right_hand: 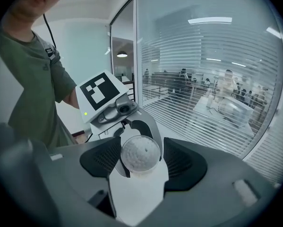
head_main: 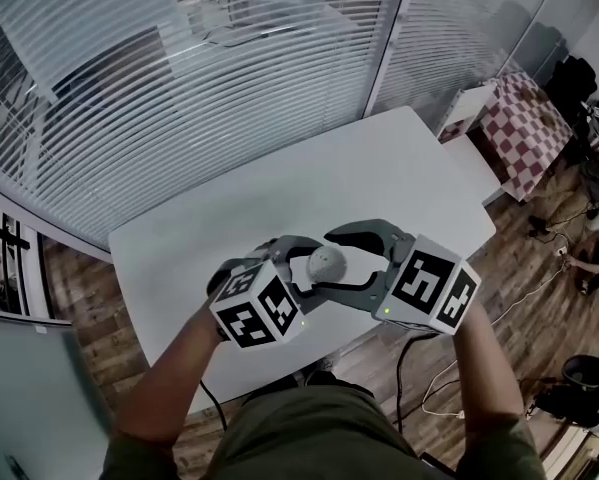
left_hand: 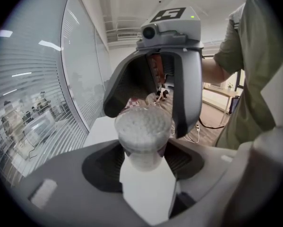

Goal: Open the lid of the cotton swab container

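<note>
Cotton swab container (head_main: 326, 263), clear and packed with white swab tips, is clamped between the pads of the left tongs (left_hand: 143, 161), held above the near edge of the white bench (head_main: 379, 178). The right tongs (right_hand: 141, 159) stand wide apart around its round end, pads not pressing it.

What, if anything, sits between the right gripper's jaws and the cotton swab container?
Nothing visible. The right gripper has its jaws open on either side of the cotton swab container at its round end, with bare gaps to both pads. Beyond it is only the left gripper, shut on the container's body.
</note>
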Demonstrator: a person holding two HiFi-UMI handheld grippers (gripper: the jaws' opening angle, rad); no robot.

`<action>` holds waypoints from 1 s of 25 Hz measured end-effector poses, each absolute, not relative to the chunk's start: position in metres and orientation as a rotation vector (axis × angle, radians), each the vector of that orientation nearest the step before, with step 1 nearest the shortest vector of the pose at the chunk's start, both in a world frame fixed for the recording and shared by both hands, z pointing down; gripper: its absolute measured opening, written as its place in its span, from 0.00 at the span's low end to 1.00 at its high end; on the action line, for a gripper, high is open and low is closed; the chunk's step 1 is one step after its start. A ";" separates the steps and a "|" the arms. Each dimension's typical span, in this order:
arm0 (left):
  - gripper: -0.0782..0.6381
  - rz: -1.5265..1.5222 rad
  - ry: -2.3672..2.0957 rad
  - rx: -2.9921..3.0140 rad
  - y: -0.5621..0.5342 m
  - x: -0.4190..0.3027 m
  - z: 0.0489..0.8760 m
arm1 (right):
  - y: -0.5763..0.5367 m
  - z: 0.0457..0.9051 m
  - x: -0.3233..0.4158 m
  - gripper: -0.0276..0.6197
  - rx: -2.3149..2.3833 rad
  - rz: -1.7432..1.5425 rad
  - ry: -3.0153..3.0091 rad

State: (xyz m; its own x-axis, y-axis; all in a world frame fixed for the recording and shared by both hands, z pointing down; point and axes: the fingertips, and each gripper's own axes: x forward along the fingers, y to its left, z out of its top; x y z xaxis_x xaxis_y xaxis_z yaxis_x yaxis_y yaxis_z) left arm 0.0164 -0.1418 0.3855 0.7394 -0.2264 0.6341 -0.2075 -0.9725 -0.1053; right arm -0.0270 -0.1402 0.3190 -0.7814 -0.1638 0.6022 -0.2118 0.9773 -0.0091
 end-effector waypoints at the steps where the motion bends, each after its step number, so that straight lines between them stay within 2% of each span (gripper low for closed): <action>1: 0.48 -1.066 0.361 -2.902 -0.142 0.017 0.386 | -0.140 0.322 -0.027 0.45 0.251 0.106 -2.469; 25: 0.48 -1.080 0.379 -2.902 -0.147 0.014 0.398 | -0.145 0.347 -0.035 0.46 0.191 0.133 -2.316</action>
